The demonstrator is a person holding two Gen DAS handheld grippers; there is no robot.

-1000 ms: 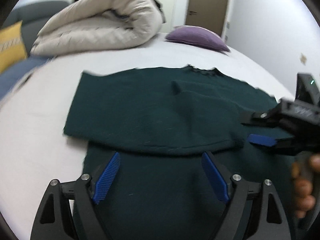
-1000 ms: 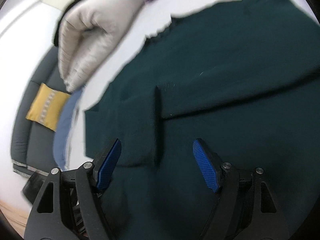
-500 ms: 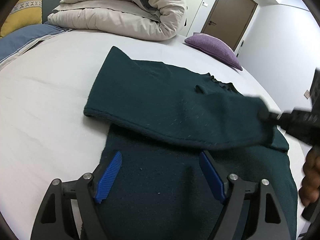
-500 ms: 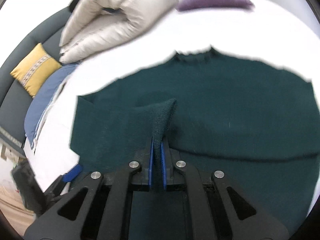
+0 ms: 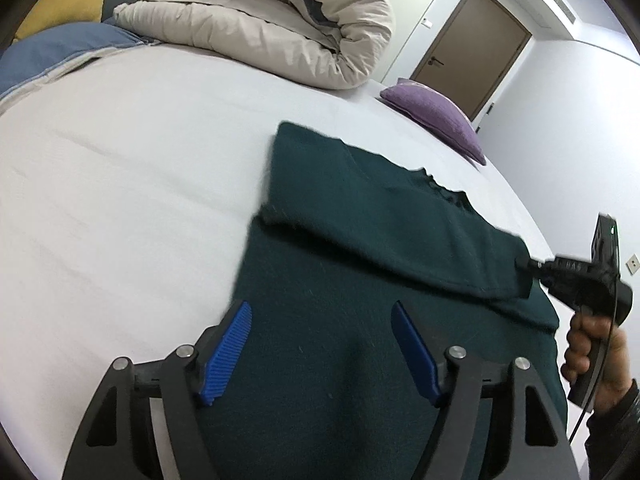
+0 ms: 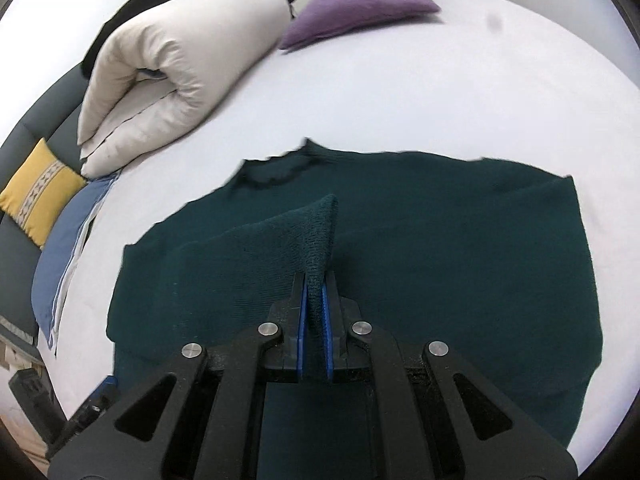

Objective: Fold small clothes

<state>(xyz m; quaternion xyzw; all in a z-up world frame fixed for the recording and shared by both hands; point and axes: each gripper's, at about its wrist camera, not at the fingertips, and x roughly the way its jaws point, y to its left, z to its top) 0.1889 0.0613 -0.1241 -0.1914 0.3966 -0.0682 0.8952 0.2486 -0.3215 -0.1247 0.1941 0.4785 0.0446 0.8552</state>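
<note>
A dark green sweater (image 5: 360,264) lies flat on the white bed sheet (image 5: 120,184), neckline toward the purple pillow. One sleeve (image 6: 288,240) is folded across its body. My right gripper (image 6: 315,320) is shut on the cuff end of that sleeve and holds it lifted off the body; the left wrist view shows it (image 5: 524,264) at the sweater's right side, held by a hand (image 5: 592,344). My left gripper (image 5: 320,344) hovers over the sweater's lower left part. Its jaws are closing, still wide apart, and its blue pads (image 5: 230,346) do not press on the fabric.
A rolled beige duvet (image 5: 272,24) lies at the far end of the bed, with a purple pillow (image 5: 436,116) to its right. A blue blanket (image 6: 68,236) and a yellow cushion (image 6: 36,188) lie at the left. A brown door (image 5: 472,44) stands behind.
My right gripper went from open over the sleeve to shut on its cuff and lifted it toward the sweater's right side. My left gripper slid left along the hem and rolled.
</note>
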